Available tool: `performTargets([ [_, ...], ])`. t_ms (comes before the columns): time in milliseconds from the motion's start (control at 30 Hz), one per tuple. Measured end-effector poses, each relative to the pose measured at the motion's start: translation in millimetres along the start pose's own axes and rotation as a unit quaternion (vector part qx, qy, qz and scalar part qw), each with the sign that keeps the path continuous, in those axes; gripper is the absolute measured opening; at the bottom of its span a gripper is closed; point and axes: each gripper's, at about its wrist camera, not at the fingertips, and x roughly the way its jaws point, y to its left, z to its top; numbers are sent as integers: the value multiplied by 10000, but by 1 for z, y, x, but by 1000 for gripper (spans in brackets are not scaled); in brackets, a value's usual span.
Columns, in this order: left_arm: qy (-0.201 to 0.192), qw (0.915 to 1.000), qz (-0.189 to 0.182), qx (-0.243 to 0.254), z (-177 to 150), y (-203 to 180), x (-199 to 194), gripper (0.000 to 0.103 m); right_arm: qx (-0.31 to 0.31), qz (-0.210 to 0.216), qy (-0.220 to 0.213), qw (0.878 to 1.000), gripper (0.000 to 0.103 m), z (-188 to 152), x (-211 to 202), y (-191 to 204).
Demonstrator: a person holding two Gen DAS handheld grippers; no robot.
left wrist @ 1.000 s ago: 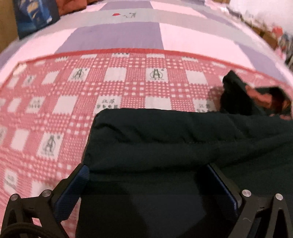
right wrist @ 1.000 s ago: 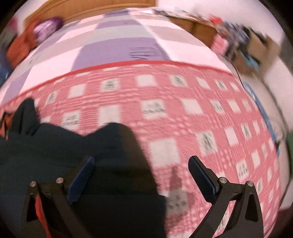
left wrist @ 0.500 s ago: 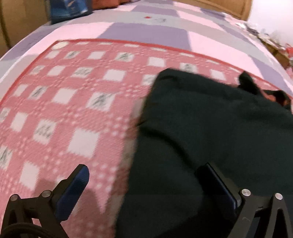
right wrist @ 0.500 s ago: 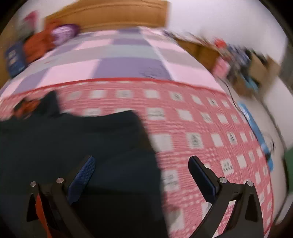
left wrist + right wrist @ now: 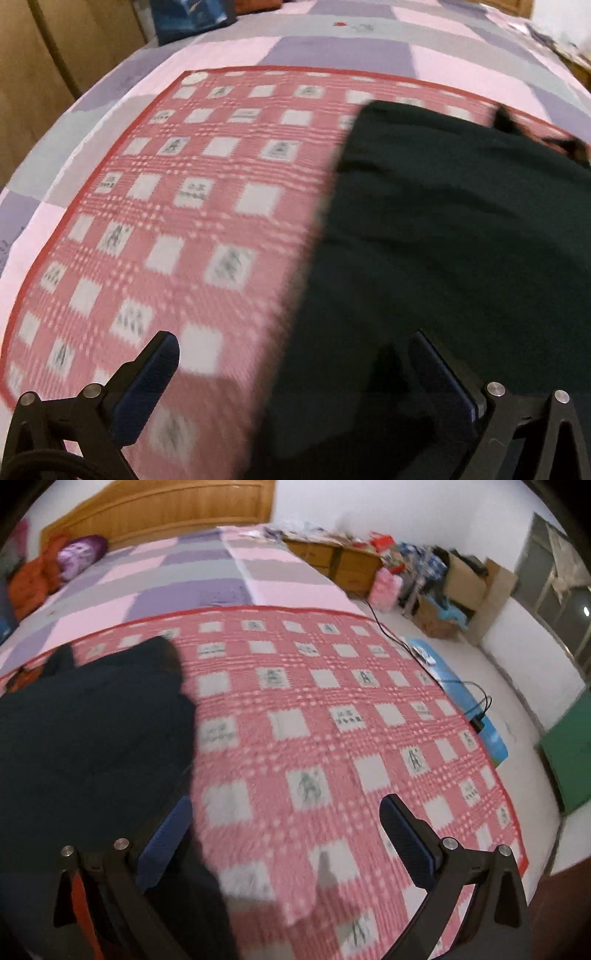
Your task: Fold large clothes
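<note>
I have both grippers — left gripper (image 5: 295, 373), right gripper (image 5: 286, 834) — spread wide, fingers released, gripping nothing. The dark garment (image 5: 461, 229) lies folded on the checked blanket (image 5: 332, 720); probably further folds remain.

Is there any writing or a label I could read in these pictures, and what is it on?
None can be read.
Red checked blanket: its white squares carry small dark marks, some like characters, too blurred to read.
Blue box at the bed's far end: pale print, too blurred.
Dark garment: no label showing.
</note>
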Motion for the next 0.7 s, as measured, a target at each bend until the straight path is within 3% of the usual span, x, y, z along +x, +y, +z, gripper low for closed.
performTargets([
  [167, 224, 9997, -46, -34, -32, -49, -73, 102, -251, 766, 269, 9964, 102, -38, -70, 43],
  [333, 584, 9981, -199, -77, -53, -79, -137, 102, -261, 1404, 816, 9864, 102, -74, -146, 85],
  [500, 502, 9982, -295, 157, -70, -92, -204, 102, -365, 1597, 680, 9841, 102, -92, -227, 104],
  [700, 519, 9969, -521, 284, -92, -90, -266, 102, -327, 1804, 885, 9791, 102, -98, -298, 115],
])
